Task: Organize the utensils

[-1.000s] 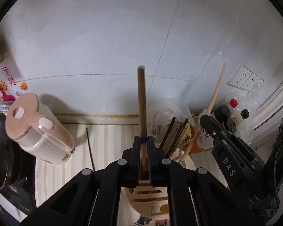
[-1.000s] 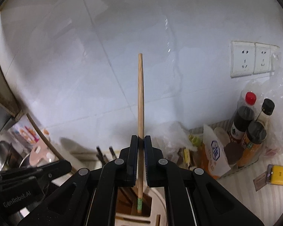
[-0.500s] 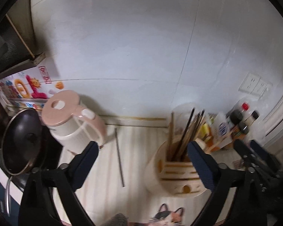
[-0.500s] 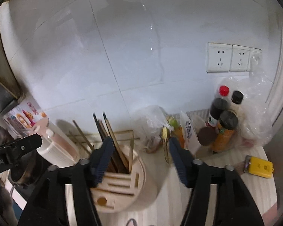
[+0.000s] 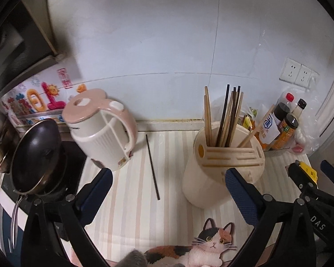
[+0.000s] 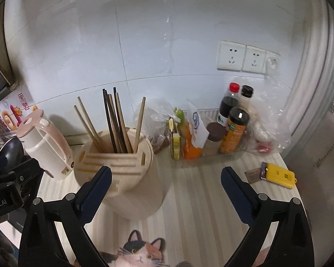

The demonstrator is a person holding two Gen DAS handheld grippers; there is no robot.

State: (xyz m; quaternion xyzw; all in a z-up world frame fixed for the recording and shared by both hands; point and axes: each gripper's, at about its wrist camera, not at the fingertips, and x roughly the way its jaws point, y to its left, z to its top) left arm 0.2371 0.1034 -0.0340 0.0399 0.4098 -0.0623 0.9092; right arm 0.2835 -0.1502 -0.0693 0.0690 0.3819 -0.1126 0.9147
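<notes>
A cream utensil holder [image 5: 213, 178] [image 6: 131, 184] stands on the striped counter with several wooden and dark chopsticks [image 5: 227, 115] [image 6: 113, 122] upright in it. One dark chopstick [image 5: 152, 166] lies flat on the counter left of the holder. My left gripper [image 5: 169, 191] is open and empty, above the counter in front of the holder and the loose chopstick. My right gripper [image 6: 167, 189] is open and empty, with its left finger in front of the holder.
A pink and white kettle [image 5: 102, 131] [image 6: 46, 144] stands left of the holder, beside a dark pan [image 5: 35, 158] on a cooktop. Sauce bottles [image 6: 233, 124], bags and packets crowd the back right. A yellow gadget [image 6: 278, 175] lies at right. A cat mat [image 5: 202, 247] lies at the front edge.
Both grippers were shut on chopsticks over the holder one second ago. They have opened, the chopsticks now stand in the holder, and both grippers have pulled back and up.
</notes>
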